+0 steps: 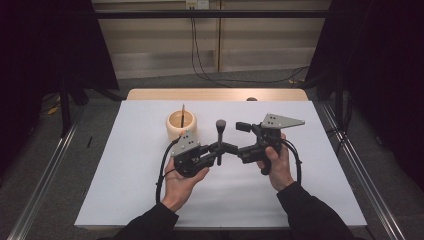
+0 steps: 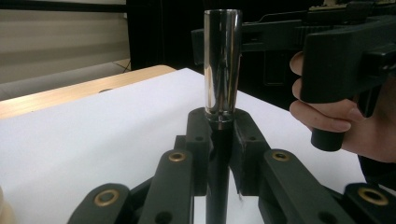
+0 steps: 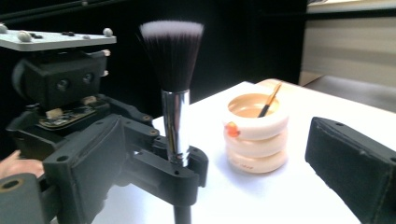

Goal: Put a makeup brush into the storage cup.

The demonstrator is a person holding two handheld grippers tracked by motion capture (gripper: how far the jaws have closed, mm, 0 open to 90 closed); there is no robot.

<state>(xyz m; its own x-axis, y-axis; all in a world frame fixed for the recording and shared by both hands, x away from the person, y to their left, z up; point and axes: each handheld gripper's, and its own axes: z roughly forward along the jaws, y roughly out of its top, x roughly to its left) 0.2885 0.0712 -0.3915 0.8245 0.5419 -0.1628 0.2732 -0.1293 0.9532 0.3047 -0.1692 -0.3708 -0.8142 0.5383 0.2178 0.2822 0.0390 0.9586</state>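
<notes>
Left hand-held gripper pinches the makeup brush by its handle, upright above the white counter. Right hand-held gripper sits just beside it, jaws spread, clear of the brush. Cream ringed holder stands nearby with a thin brush inside.

I'm looking past the work at the cream ringed holder standing upright on the white tabletop, toward the far left part of the sheet. A thin brush leans inside it, handle poking above the rim. In the right gripper view I can make out a small orange mark on the holder's side. Beyond the white sheet runs a strip of bare wood. Farther back, black cables hang down the pale wall and trail across the grey floor.
</notes>
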